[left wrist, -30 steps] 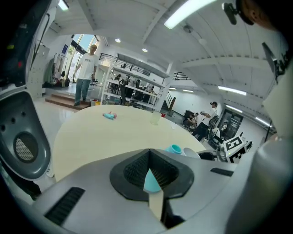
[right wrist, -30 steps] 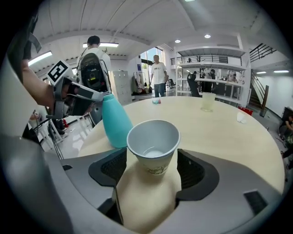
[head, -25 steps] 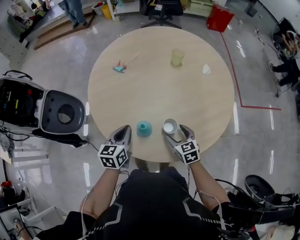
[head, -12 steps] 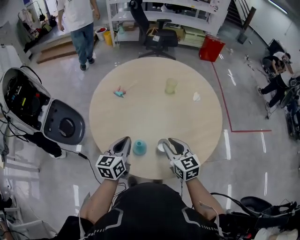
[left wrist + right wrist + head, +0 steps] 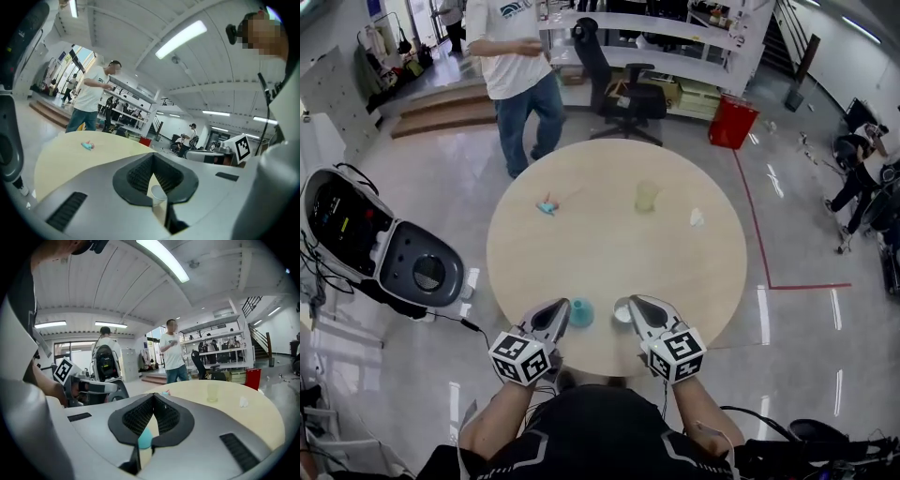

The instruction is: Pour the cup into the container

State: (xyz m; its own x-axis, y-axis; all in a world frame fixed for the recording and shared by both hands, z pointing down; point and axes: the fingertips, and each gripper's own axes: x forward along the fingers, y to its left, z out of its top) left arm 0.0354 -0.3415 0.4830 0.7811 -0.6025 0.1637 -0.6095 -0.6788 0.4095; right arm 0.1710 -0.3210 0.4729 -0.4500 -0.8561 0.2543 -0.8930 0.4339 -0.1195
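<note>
A small teal container (image 5: 581,312) stands near the front edge of the round wooden table (image 5: 609,253), and a white cup (image 5: 622,314) stands just to its right. My right gripper (image 5: 636,309) sits right beside the cup with its jaws shut and nothing between them. In the right gripper view the teal container (image 5: 145,438) shows past the shut right gripper (image 5: 153,420). My left gripper (image 5: 555,315) rests left of the container, jaws together and holding nothing. The left gripper view shows the white cup (image 5: 158,192) beyond the left gripper (image 5: 154,176).
A pale yellow-green tumbler (image 5: 647,195), a crumpled white scrap (image 5: 697,217) and a small teal-pink item (image 5: 547,206) lie on the far half of the table. A person (image 5: 520,66) stands at the far edge. An open case (image 5: 384,253) lies on the floor at the left.
The right gripper's jaws have closed, with the cup left outside them. The head view has tilted up, so both grippers sit lower in it. The person has walked up to the table.
</note>
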